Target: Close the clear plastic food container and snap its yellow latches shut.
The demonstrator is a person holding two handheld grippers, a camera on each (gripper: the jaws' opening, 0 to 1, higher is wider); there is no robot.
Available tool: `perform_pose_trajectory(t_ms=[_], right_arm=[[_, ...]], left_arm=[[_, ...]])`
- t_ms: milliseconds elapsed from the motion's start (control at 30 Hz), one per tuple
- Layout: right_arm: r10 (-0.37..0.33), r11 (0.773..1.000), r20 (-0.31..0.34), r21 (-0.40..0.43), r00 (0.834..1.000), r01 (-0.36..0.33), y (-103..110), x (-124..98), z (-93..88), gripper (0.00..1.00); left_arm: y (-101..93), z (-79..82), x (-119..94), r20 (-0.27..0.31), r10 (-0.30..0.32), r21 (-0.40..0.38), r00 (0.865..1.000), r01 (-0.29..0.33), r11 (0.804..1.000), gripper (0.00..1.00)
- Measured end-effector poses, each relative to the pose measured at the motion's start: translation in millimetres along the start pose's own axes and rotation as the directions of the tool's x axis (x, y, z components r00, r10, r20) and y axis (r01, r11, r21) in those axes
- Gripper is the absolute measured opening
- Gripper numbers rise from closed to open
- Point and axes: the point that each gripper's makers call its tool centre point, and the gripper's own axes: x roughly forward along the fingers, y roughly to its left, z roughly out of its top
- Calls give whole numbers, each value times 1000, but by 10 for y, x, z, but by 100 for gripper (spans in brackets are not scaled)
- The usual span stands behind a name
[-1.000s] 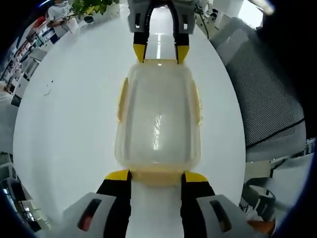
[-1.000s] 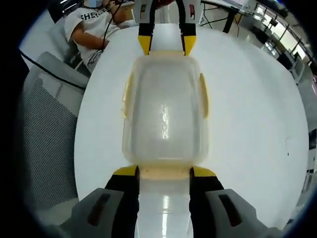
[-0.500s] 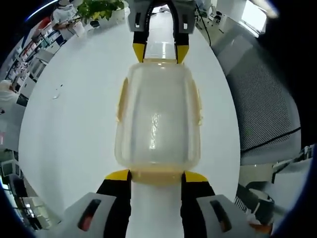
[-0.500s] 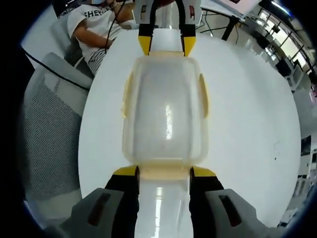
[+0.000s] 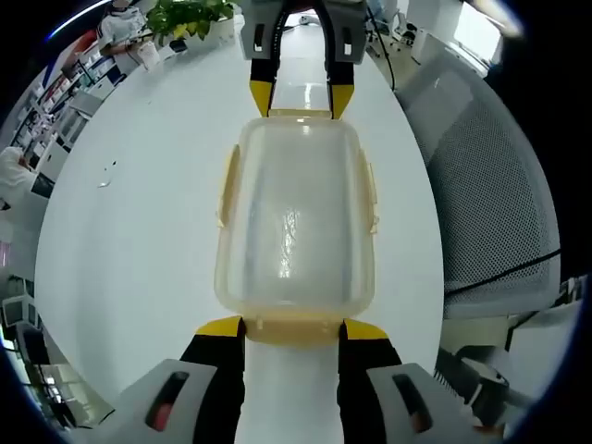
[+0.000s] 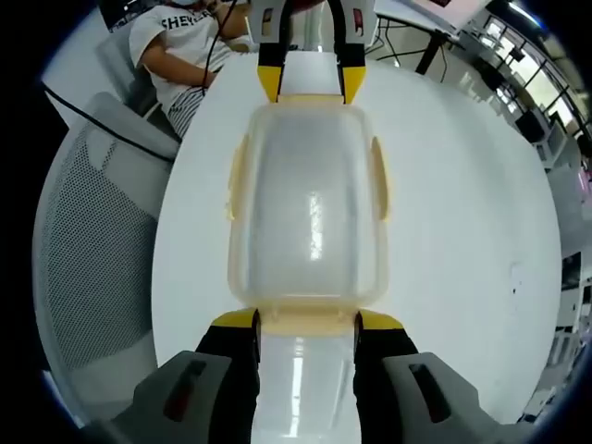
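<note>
The white table (image 5: 129,240) is bare and free on both long sides of the container (image 5: 294,222), so a gripper could pass there. Each short end is blocked: the left gripper (image 5: 291,328) stands at one end and the right gripper (image 5: 301,97) at the other. A mesh chair (image 5: 490,194) stands just beside the table edge.

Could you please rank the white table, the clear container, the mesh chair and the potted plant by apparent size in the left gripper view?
1. white table
2. mesh chair, partly cut off
3. clear container, enlarged by nearness
4. potted plant, far away
</note>
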Motion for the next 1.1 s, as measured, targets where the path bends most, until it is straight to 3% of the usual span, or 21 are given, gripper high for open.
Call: perform_pose_trajectory(t_ms=[667, 1100], right_arm=[[1, 1000, 30, 15, 1000, -2, -12, -102, -272, 36], [-11, 1000, 39, 4, 999, 10, -26, -185, -451, 36]], left_arm=[[3, 329, -60, -2, 9, -6, 1000, -9, 1000, 33], [-8, 508, 52, 5, 13, -9, 1000, -12, 1000, 33]])
